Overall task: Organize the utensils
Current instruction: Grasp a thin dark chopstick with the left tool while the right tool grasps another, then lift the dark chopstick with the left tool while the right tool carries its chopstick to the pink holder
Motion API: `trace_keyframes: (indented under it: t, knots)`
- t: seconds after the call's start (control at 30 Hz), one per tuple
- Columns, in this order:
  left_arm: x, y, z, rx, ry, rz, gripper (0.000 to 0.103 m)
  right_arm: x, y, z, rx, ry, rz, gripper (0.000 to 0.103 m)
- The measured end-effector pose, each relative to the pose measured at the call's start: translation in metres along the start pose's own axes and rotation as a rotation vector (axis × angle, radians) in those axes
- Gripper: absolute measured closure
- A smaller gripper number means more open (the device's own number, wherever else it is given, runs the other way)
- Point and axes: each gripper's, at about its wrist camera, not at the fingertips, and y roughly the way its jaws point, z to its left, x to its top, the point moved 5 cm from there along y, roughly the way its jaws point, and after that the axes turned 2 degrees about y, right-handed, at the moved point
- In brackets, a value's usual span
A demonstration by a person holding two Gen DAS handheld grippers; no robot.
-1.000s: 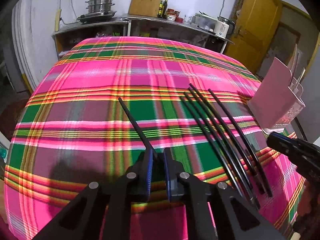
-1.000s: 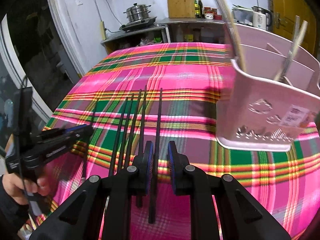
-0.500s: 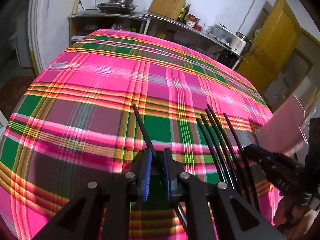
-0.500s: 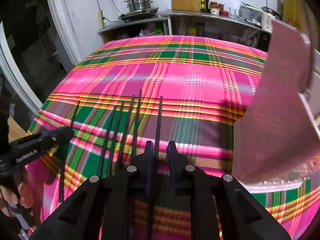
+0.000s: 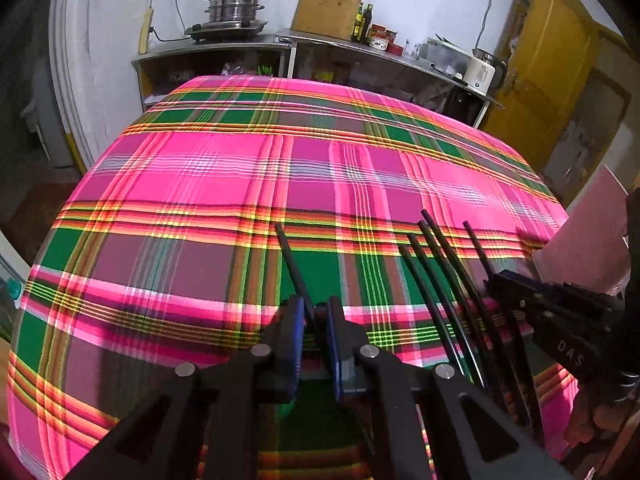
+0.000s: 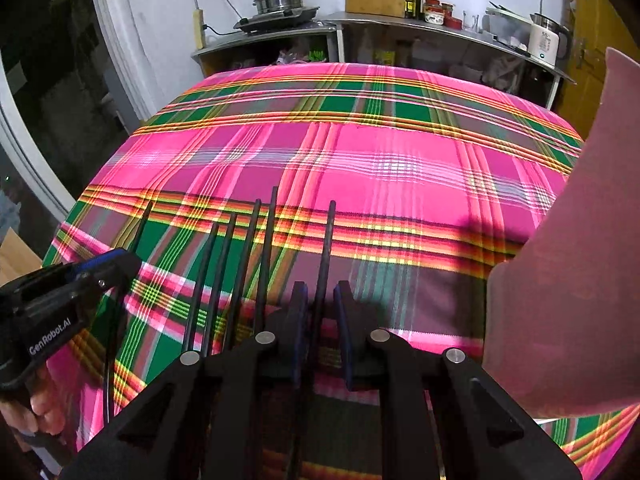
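Observation:
In the left wrist view my left gripper (image 5: 314,320) is shut on a thin black chopstick (image 5: 290,258) that points away over the plaid cloth. Several more black chopsticks (image 5: 440,280) lie side by side to its right. In the right wrist view my right gripper (image 6: 320,308) is closing its jaws on another black chopstick (image 6: 329,240), the rightmost of the row, and the pads sit against it. The other chopsticks (image 6: 240,272) lie just left of it. The left gripper (image 6: 100,268) shows at the left edge, the right gripper (image 5: 520,292) at the right of the left view.
A pink utensil holder (image 6: 568,260) stands close on the right, also seen as the holder (image 5: 592,232) beyond the right gripper. The pink and green plaid cloth (image 5: 240,180) covers the table. A counter with pots (image 5: 236,4) and a kettle (image 5: 484,72) runs behind it.
The right gripper's jaws have narrowed onto the rightmost chopstick, and the pink holder has slid to the right edge of its view. The left gripper still holds its chopstick.

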Motion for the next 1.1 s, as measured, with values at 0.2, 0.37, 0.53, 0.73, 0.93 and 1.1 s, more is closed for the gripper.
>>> trace_keyframes:
  t: [0.2, 0.37, 0.53, 0.73, 0.93, 1.1]
  knots:
    - [0.000, -0.006, -0.006, -0.052, -0.018, 0.007, 0.098, 0.001, -0.011, 0.003, 0.017, 0.004, -0.008, 0.097]
    - [0.004, -0.025, -0.015, -0.079, -0.002, -0.020, 0.098, 0.005, -0.035, 0.009, 0.030, -0.005, -0.053, 0.097]
    - [0.011, -0.055, -0.023, -0.106, 0.025, -0.069, 0.098, 0.005, -0.066, 0.013, 0.037, -0.008, -0.107, 0.098]
    - [0.016, -0.091, -0.034, -0.141, 0.061, -0.117, 0.098, 0.007, -0.102, 0.015, 0.036, -0.004, -0.164, 0.098]
    - [0.023, -0.120, -0.045, -0.172, 0.081, -0.158, 0.098, 0.005, -0.138, 0.013, 0.037, 0.001, -0.220, 0.098]
    - [0.027, -0.146, -0.057, -0.199, 0.102, -0.193, 0.098, 0.001, -0.164, 0.011, 0.037, 0.010, -0.260, 0.098]
